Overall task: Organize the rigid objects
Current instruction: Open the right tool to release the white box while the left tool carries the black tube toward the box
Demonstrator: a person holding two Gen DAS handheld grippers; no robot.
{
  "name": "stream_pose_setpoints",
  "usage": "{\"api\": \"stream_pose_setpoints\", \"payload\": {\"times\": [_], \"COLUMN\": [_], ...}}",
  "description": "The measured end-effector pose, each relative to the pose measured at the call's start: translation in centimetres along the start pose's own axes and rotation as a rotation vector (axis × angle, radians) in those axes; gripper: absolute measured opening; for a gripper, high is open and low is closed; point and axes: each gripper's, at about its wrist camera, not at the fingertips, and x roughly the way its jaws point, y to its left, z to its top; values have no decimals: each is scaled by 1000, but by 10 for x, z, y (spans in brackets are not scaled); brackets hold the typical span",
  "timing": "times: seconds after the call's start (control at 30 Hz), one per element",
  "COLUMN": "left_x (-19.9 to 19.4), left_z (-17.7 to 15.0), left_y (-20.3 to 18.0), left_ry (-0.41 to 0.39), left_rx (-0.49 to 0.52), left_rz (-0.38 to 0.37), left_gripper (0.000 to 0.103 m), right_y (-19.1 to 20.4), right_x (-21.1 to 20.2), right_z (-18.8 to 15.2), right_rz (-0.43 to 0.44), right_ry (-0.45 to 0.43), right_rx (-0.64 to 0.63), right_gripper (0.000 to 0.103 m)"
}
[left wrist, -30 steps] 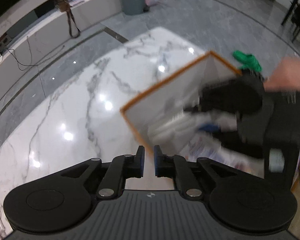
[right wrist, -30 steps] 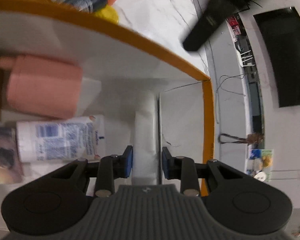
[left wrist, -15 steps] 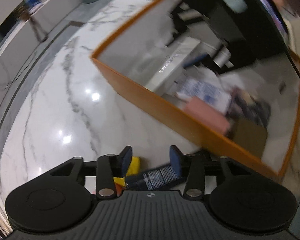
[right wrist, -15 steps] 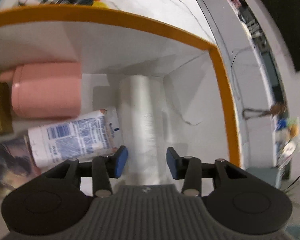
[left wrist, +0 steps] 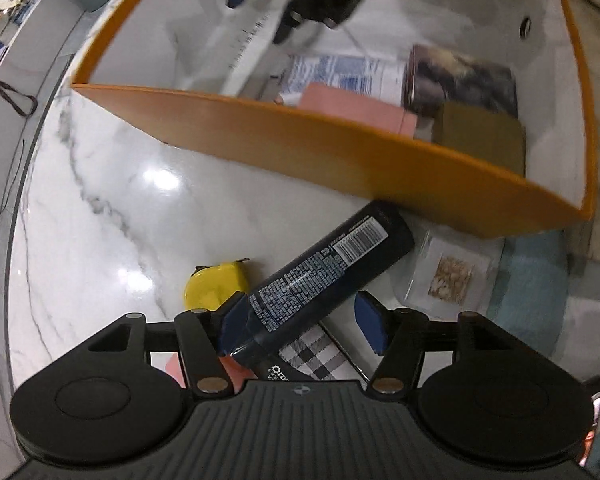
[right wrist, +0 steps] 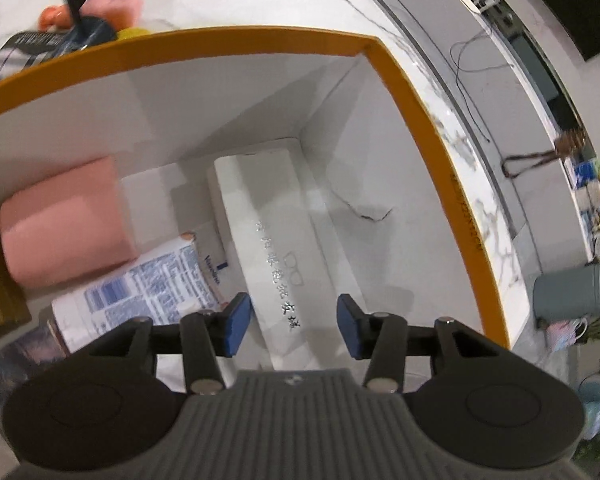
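Left wrist view: the left gripper (left wrist: 302, 326) has just been opening – its jaws straddle a dark bottle (left wrist: 324, 280) lying on the marble desk (left wrist: 100, 208), at 6 o'clock from the orange box (left wrist: 300, 148). Right gripper (right wrist: 292, 324), jaws parting, stands released over the white case (right wrist: 268, 240) inside the box.

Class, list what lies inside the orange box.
Inside the orange box: a white case, a pink container, a blue-printed tube, a brown box and a dark packet. Anything beneath them is hidden.

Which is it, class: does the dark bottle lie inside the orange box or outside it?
Outside. The dark bottle lies on the marble table, before the orange box wall.
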Motion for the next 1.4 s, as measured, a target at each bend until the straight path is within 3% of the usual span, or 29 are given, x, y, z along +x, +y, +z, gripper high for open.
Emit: {"api": "stream_pose_setpoints", "payload": {"times": [0.27, 0.43, 0.57, 0.7, 0.83, 1.17, 1.4], "left_x": [19, 36, 42, 40, 29, -16, -56], "left_z": [8, 12, 13, 8, 4, -8, -3], "left_y": [-10, -15, -18, -26, -21, -26, -36], "left_ry": [31, 89, 95, 72, 40, -62, -148], "left_rx": [93, 150, 153, 122, 16, -96, -106], "left_rz": [27, 78, 101, 144, 165, 273, 361], "left_gripper": [82, 69, 65, 53, 41, 36, 36], "right_y": [-9, 0, 0, -5, 1, 23, 29], "right_x": [18, 21, 17, 11, 0, -22, -42], "right_z": [14, 16, 12, 12, 9, -1, 2], "right_rz": [-71, -129, -142, -145, -152, -168, -192], "right_ry": [-9, 6, 6, -14, -33, -48, -68], "right_rx": [14, -10, 11, 53, 68, 55, 62], "right_gripper": [46, 44, 43, 43, 43, 43, 43]}}
